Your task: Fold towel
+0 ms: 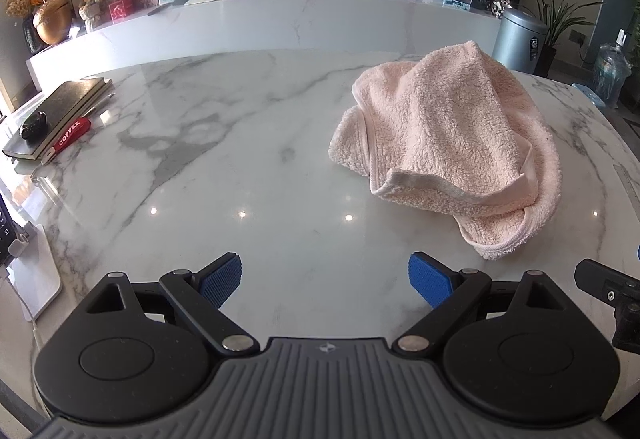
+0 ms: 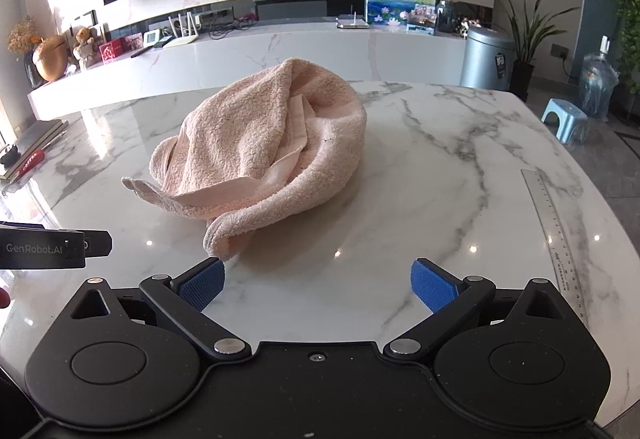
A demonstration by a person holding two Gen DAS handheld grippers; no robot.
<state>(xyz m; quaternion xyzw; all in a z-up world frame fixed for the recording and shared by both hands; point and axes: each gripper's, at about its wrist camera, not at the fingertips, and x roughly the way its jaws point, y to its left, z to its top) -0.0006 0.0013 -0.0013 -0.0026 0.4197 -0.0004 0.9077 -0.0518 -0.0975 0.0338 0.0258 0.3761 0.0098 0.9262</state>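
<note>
A pale pink terry towel (image 1: 444, 143) lies crumpled in a heap on the white marble table (image 1: 224, 159), ahead and to the right in the left wrist view. From the right wrist, the towel (image 2: 260, 147) sits ahead and left of centre, one corner hanging down close to the left fingertip. My left gripper (image 1: 325, 279) is open above bare marble, well short of the towel, nothing between its blue pads. My right gripper (image 2: 318, 281) is also open and holds nothing; its left pad (image 2: 202, 285) is just short of the towel's near corner.
Dark notebooks (image 1: 60, 115) with a red "COFFEE" item (image 1: 72, 133) lie at the table's left edge. A clear ruler (image 2: 554, 231) lies along the right edge. Beyond stand a marble TV console, a grey bin (image 2: 486, 57), plants and a blue stool (image 2: 564, 119).
</note>
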